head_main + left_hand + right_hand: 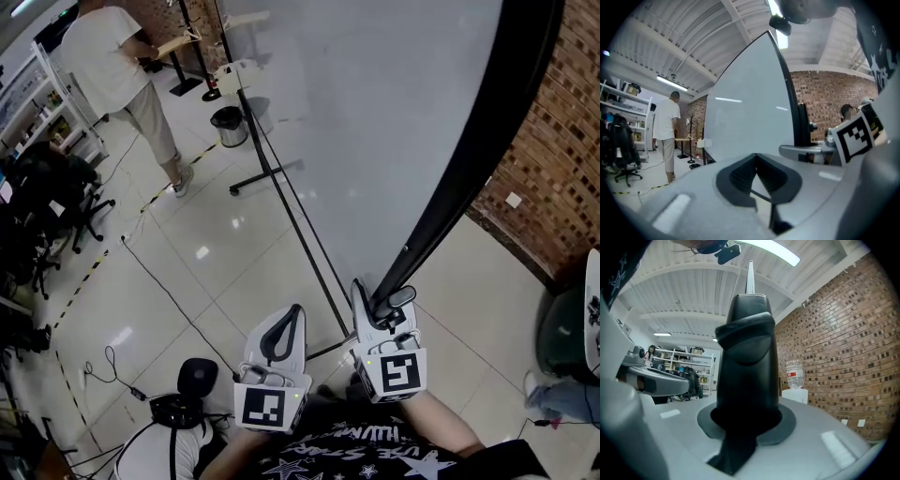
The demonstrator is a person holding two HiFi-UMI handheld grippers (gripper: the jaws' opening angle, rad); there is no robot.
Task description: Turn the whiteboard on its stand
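The large white-faced whiteboard with a black frame (pixel 375 122) stands on its thin black metal stand (pixel 281 192) on the pale tiled floor (pixel 206 272), directly ahead of the person. It fills the upper middle of the head view, with a red brick wall (pixel 553 150) behind it to the right.

The right claw (pixel 382 298) is narrowed onto the board's black frame edge (pixel 478 159). In the right gripper view that dark bar (pixel 747 357) rises straight out from between the 2 jaws, so the grip sits on the frame and not on the white face.

The left claw (pixel 294 314) is closed at its tips with nothing between them. It hangs just beside the right one, on its left, apart from the board. The left gripper view shows the white face (pixel 750 112) ahead and slightly to the right.

The relation that matters is this: the frame edge's long axis runs up and away from the right claw, almost along the line that claw points. Turning the board therefore looks like a matter of carrying that edge sideways across the floor, not pulling along it. Only the right hand has a hold; the left is close enough to steady the face.

A person in a white shirt (pixel 112 56) stands well apart, at the far left.
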